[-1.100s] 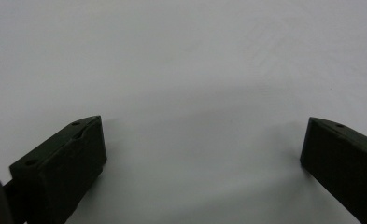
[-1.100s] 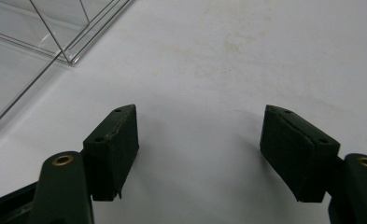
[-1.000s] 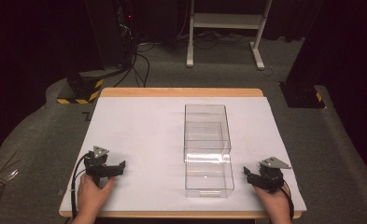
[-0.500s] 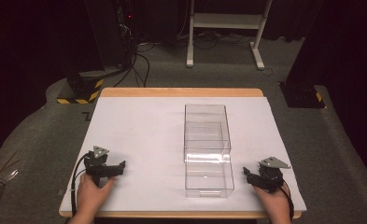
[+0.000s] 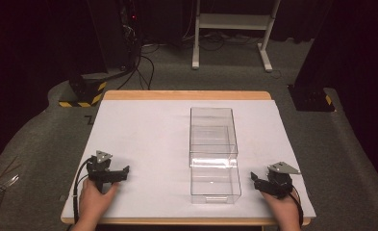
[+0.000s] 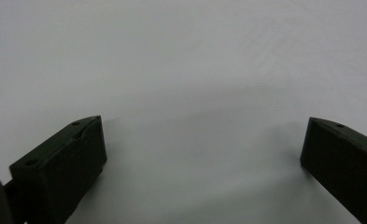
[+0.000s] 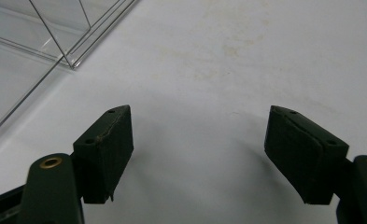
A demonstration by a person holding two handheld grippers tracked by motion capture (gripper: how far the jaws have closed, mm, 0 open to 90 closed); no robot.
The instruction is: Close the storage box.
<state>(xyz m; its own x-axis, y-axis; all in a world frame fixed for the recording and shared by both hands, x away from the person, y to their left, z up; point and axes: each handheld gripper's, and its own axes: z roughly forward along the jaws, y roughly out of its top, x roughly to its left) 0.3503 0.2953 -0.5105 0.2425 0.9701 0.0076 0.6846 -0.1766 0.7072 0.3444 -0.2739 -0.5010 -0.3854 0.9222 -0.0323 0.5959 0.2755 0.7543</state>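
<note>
Though near right hand-held gripper [image 5: 261,184], clear box [image 5: 213,154] untouched.

Each hand holds a black two-jaw gripper: the left gripper [image 5: 121,172] and the right gripper [image 5: 255,180] each carry a grey three-cornered plate on top, and a black cable [image 5: 77,174] loops from the left one. Seen close, the left gripper [image 6: 202,144] has blocky, matt black jaws with small screw holes near the tips. The right gripper [image 7: 200,135] has the same jaws, with brass-coloured rivets [image 7: 50,162] at their bases.
</note>
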